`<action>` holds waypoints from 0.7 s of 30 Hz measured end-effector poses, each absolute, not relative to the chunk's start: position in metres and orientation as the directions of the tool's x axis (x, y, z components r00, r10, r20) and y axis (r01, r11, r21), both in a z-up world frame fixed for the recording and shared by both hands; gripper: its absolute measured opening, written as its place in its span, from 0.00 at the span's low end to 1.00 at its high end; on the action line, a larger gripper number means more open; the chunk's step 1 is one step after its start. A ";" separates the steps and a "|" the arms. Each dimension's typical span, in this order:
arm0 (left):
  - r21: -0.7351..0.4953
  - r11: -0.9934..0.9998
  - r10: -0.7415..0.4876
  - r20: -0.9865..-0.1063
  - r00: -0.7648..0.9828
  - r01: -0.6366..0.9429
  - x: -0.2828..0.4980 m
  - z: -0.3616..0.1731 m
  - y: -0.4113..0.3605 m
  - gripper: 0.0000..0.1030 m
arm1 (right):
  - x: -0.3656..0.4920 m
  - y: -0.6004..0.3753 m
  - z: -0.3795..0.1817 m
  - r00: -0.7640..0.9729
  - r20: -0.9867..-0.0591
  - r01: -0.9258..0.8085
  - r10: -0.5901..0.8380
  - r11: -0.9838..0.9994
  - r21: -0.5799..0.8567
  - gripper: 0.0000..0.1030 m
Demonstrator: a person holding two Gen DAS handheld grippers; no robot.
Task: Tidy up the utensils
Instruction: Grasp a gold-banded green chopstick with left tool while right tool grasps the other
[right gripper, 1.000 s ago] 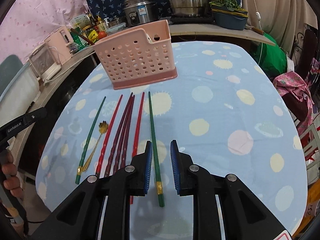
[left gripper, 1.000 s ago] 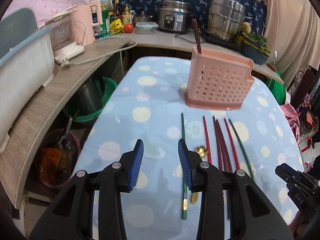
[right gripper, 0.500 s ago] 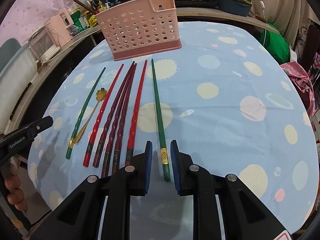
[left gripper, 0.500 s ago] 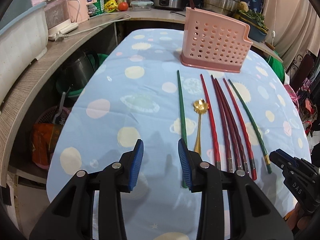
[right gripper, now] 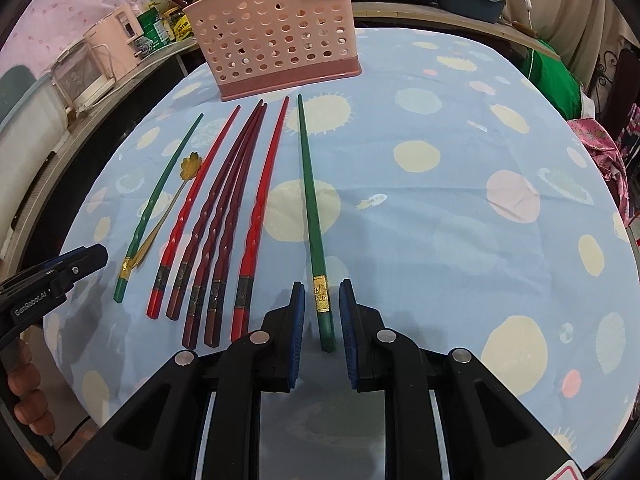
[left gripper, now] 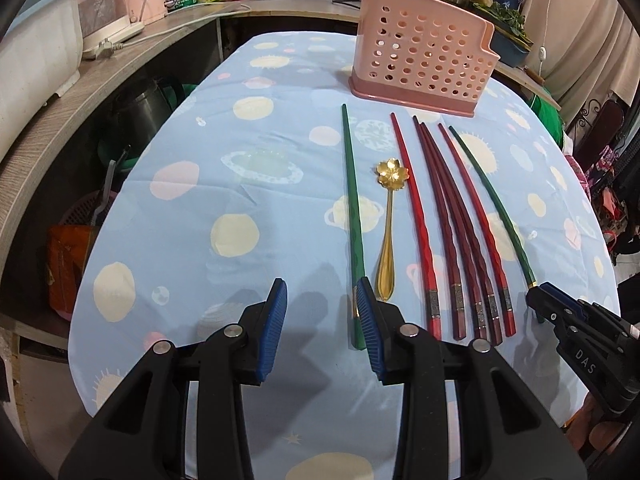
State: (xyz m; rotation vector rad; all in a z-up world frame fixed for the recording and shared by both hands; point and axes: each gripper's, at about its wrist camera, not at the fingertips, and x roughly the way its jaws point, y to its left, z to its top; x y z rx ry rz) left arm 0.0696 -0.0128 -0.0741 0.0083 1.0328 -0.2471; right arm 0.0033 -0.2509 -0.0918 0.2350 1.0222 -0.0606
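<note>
I am holding the left tool [left gripper: 320, 312] low over the near edge of the table [left gripper: 200, 208], its pads spread with nothing between them; the thick end of the left green chopstick [left gripper: 352, 216] is lying just inside the right pad, so I judge I am lining up to take that one. Just right of it the gold flower spoon [left gripper: 390, 216] is lying with its bowl toward the far edge. Next in the row two red chopsticks [right gripper: 188, 208] are flanking three dark maroon chopsticks [right gripper: 224, 200], the tips of all five fanning together toward the pink perforated utensil holder [right gripper: 276, 36], which is standing at the far edge, upright and facing the row. All the utensils are lying with thick ends toward me, which is making them easy to grasp from this side and lift tip-first toward the holder. Furthest right, the second green chopstick [right gripper: 312, 208] is lying a little apart from the reds. I am straddling its gold-banded end with the right tool [right gripper: 320, 312], whose pads are standing narrowly apart on either side of the stick and not yet pressing it. Nothing is lifted yet; every utensil in the row is resting on the spotted blue tablecloth [right gripper: 440, 220].
</note>
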 end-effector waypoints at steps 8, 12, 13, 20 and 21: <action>-0.121 0.966 -0.217 -0.858 0.466 0.228 0.067 -0.080 -0.019 0.33 | 0.003 -0.252 -0.093 0.523 -0.851 0.158 0.055 0.974 0.161 0.08; -0.123 0.964 -0.222 -0.863 0.454 0.237 0.066 -0.083 -0.023 0.33 | 0.003 -0.251 -0.093 0.524 -0.850 0.158 0.055 0.974 0.161 0.08; -0.124 0.963 -0.222 -0.864 0.451 0.237 0.066 -0.084 -0.023 0.33 | 0.003 -0.252 -0.093 0.524 -0.850 0.159 0.055 0.974 0.161 0.08; -0.135 0.961 -0.231 -0.873 0.430 0.242 0.066 -0.091 -0.026 0.33 | 0.002 -0.252 -0.093 0.526 -0.849 0.160 0.057 0.973 0.164 0.08; -0.134 0.961 -0.229 -0.873 0.430 0.241 0.067 -0.092 -0.026 0.32 | 0.002 -0.252 -0.093 0.526 -0.849 0.160 0.057 0.973 0.165 0.08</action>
